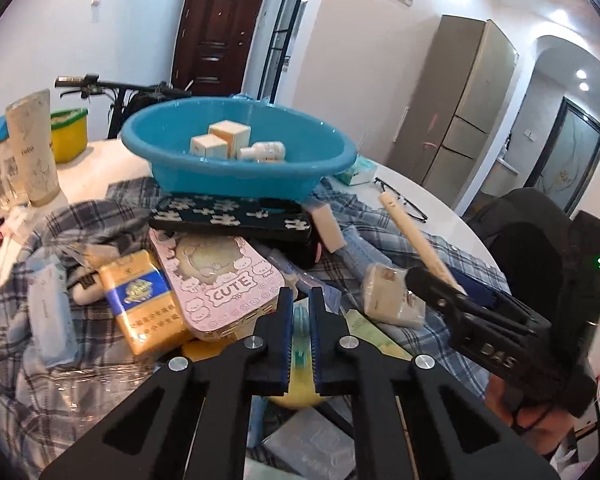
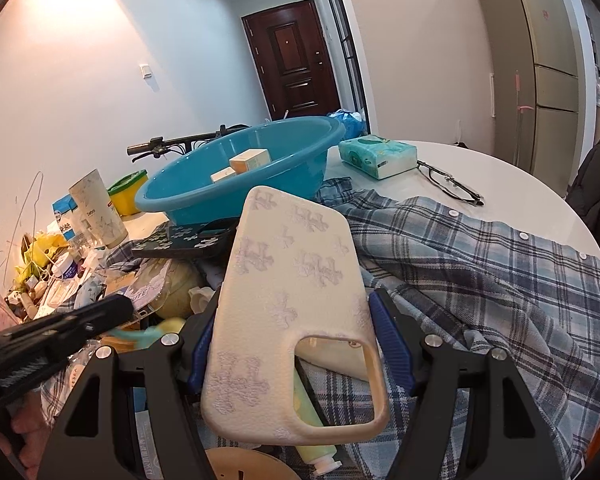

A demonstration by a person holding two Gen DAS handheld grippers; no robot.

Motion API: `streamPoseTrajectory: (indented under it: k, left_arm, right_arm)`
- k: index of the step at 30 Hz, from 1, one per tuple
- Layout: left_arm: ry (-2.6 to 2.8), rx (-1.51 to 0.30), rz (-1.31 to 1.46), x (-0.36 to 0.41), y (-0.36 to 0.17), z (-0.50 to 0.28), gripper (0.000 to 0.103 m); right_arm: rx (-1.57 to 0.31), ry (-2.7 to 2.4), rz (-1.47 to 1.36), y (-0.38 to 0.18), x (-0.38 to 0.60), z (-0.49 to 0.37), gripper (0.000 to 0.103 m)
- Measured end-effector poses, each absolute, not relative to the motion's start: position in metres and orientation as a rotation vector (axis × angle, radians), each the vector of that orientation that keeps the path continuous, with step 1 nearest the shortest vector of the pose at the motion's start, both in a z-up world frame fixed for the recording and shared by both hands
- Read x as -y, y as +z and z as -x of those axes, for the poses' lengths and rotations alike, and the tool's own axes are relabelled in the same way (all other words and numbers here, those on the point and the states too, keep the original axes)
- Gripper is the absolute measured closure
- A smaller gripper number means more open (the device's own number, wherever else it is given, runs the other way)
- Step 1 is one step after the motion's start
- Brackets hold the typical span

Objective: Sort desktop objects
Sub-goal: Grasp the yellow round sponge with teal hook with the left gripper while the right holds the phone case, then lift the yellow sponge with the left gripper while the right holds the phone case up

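right gripper (image 2: 290, 344) clamped on cream phone case (image 2: 290, 320), long axis aimed at blue basin (image 2: 236, 184) straight ahead | left gripper (image 1: 301, 332) pinched on thin teal-yellow thing (image 1: 300, 354), low over clutter mid-surface | basin near far edge, right nearer, probably

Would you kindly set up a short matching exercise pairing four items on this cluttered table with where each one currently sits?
Things:
1. cream phone case
2. small white boxes
3. glasses
4. black phone case

Places:
A. inside the blue basin
B. on the bare white tabletop, beside the tissue pack
C. between the pads of the right gripper
D. lying under the front of the blue basin

Pairs: 1-C, 2-A, 3-B, 4-D
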State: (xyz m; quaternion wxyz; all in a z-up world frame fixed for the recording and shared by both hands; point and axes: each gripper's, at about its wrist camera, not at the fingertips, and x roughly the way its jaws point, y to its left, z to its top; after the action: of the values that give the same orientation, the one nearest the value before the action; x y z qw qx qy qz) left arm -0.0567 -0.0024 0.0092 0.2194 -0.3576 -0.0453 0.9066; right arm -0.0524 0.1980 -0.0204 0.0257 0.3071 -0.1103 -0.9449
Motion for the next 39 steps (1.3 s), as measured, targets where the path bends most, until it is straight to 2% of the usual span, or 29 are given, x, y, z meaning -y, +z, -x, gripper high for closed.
streamPoseTrajectory:
  k: [3, 8, 13, 16, 21, 24, 31, 39]
  left_arm:
    - [2.483, 0.077, 0.998, 0.001, 0.007, 0.053, 0.095]
    - [2.412, 0.117, 1.032, 0.0, -0.005, 0.049, 0.092]
    - [2.452, 0.069, 1.057, -0.003, -0.018, 0.045, 0.066]
    - [2.455, 0.078, 1.079, -0.003, -0.026, 0.05, 0.059]
    - [2.469, 0.034, 1.087, -0.007, -0.033, 0.051, 0.059]
    - [2.468, 0.029, 1.084, -0.007, -0.034, 0.048, 0.085]
    - [2.47, 0.091, 1.065, 0.0, -0.027, 0.047, 0.085]
    - [2.548, 0.12, 0.943, 0.013, 0.005, 0.046, 0.085]
  right_arm:
    - [0.336, -2.918, -0.945, -0.02, -0.196, 0.051, 0.035]
    - [0.326, -2.92, -0.942, -0.018, -0.194, 0.049, 0.035]
    - [0.325, -2.922, -0.936, -0.017, -0.195, 0.048, 0.035]
    - [0.32, -2.913, -0.952, -0.02, -0.194, 0.05, 0.035]
    - [0.306, -2.904, -0.962, -0.021, -0.191, 0.05, 0.035]
    - [0.304, -2.907, -0.961, -0.021, -0.192, 0.05, 0.035]
    - [0.3, -2.902, -0.969, -0.023, -0.191, 0.05, 0.035]
    - [0.297, -2.901, -0.967, -0.022, -0.19, 0.05, 0.035]
